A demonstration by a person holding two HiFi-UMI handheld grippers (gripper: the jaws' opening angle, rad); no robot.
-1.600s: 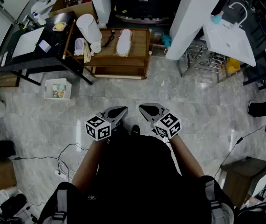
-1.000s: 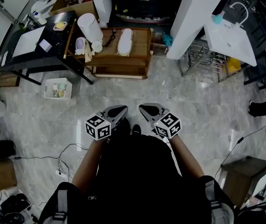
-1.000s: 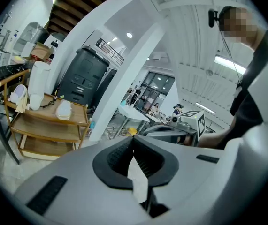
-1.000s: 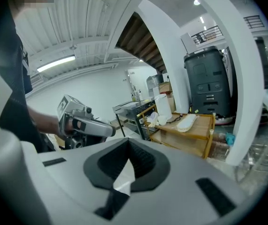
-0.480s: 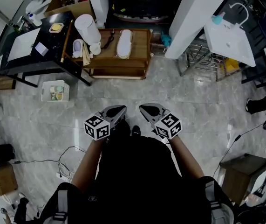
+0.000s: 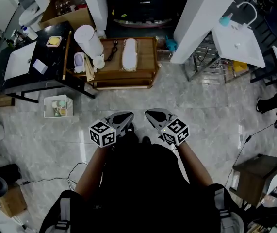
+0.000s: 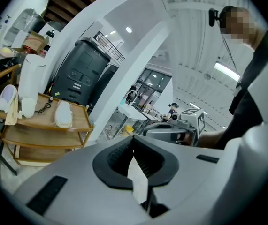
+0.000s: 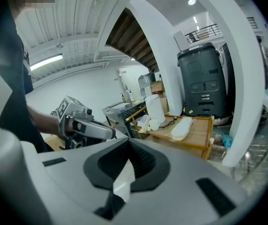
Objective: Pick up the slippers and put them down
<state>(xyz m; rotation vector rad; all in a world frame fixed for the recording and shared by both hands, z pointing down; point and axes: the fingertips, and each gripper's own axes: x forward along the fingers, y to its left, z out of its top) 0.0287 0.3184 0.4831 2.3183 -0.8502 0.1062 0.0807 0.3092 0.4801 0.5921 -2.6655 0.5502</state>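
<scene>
- Here, the left gripper (image 6: 127,115) and the right gripper (image 6: 149,113) hover side by side above the grey floor (image 6: 201,110), each with its fingers pressed together on nothing.
- A pale slipper (image 6: 129,47) lies on top of the wooden shelf cart (image 6: 150,57), well apart from both grippers.
- A lilac slipper (image 6: 79,59) sits at the cart's left end, beside a white cylinder (image 6: 89,39).

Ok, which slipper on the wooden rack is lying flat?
The cream slipper in the middle of the wooden rack lies flat on its top shelf. The pale lavender slipper stands propped at the left end, beside the white canister.
</scene>
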